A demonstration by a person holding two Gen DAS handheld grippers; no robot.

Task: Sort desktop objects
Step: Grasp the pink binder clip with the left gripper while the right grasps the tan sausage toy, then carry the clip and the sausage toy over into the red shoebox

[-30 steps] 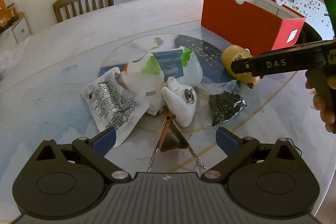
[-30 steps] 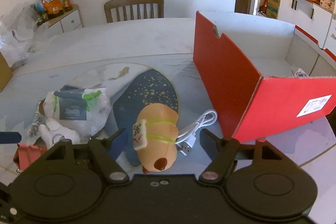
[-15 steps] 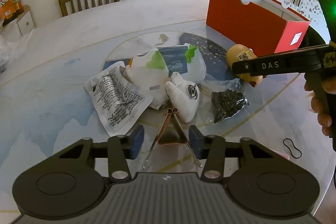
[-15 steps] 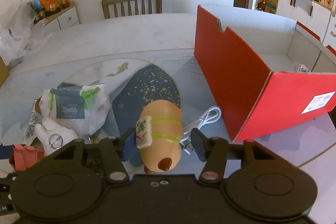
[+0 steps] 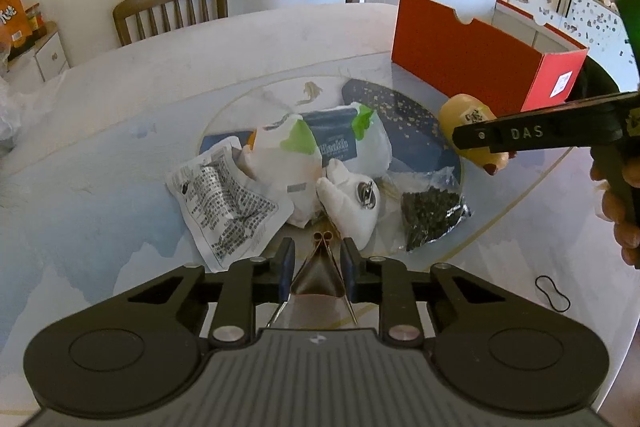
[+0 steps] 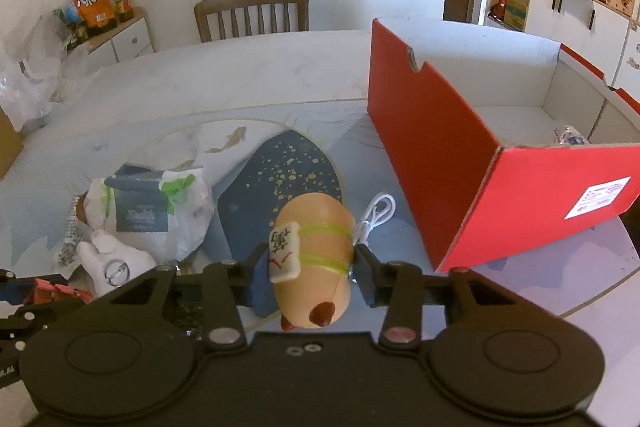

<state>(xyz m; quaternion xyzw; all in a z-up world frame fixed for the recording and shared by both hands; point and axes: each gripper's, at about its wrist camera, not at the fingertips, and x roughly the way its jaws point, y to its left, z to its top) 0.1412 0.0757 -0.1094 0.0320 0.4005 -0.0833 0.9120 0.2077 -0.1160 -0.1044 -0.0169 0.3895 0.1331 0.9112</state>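
Note:
My left gripper is shut on a copper-coloured binder clip that lies on the table just in front of the pile. My right gripper is closing its jaws on a tan hot-dog-shaped toy with a mahjong tile tied on by green bands; both pads touch its sides. From the left wrist view the toy shows behind one of the right gripper's fingers. The open red box stands to the right of the toy.
The pile holds white plastic bags, a printed packet, a white plush with a key ring and a bag of dark pellets. A white cable lies beside the toy. A black rubber band is near the table edge, and a chair at the far side.
Both grippers' jaws went from wide apart to closed: the left onto the binder clip, the right onto the toy's sides. Neither hand has shifted.

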